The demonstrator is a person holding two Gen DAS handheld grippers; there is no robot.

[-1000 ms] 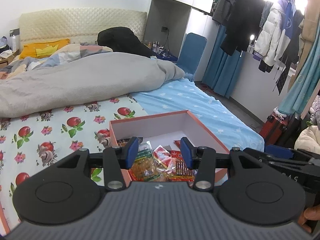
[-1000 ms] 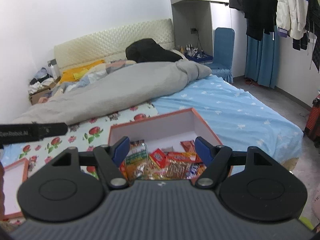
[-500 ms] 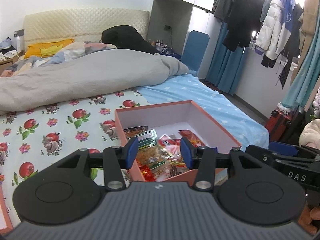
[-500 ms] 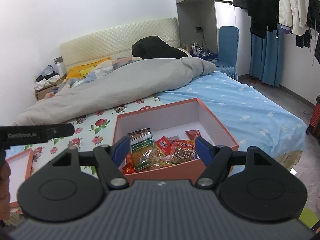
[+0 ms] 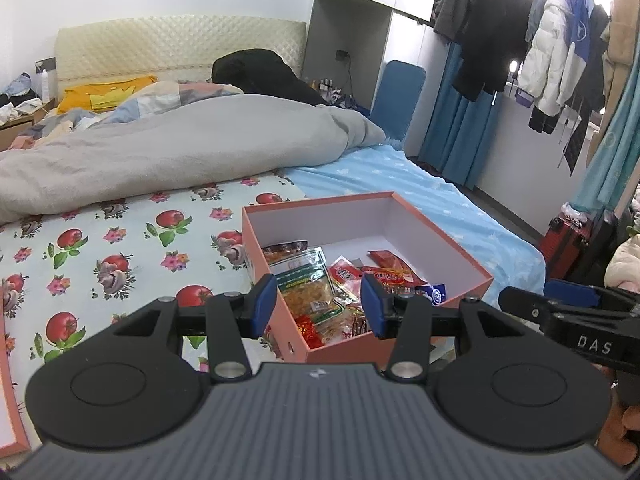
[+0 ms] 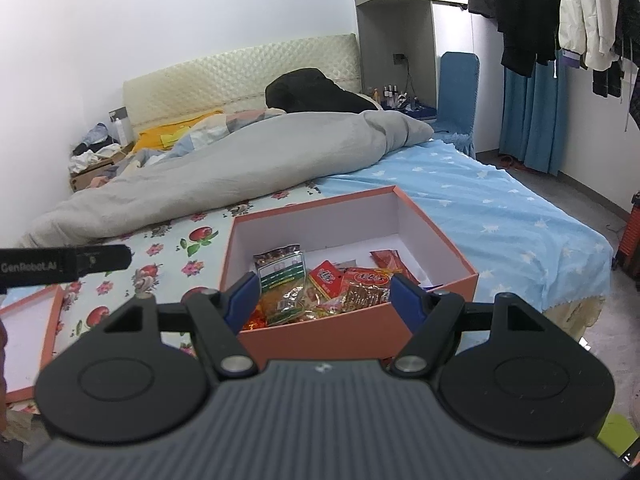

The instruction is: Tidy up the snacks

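Snack packets lie heaped in an open orange box that sits on the bed, just ahead of both sets of jaws. Left gripper hangs in the air with its jaws spread and nothing between them; seen through the gap are the box's near corner and a clear packet with a green label, with red wrappers lying toward the right jaw. Right gripper is likewise parted and empty, its jaws framing the near wall of the box from the outside (the heap shows just beyond them). In the right wrist view the same green-labelled packet sits toward the left jaw, and a red packet is near the middle of the gap. Far end of the box, away from the jaws, is bare white floor. Box lid lies flat on the flowered sheet, well off to the left of the jaws. Grey duvet is bunched across the bed beyond the box.
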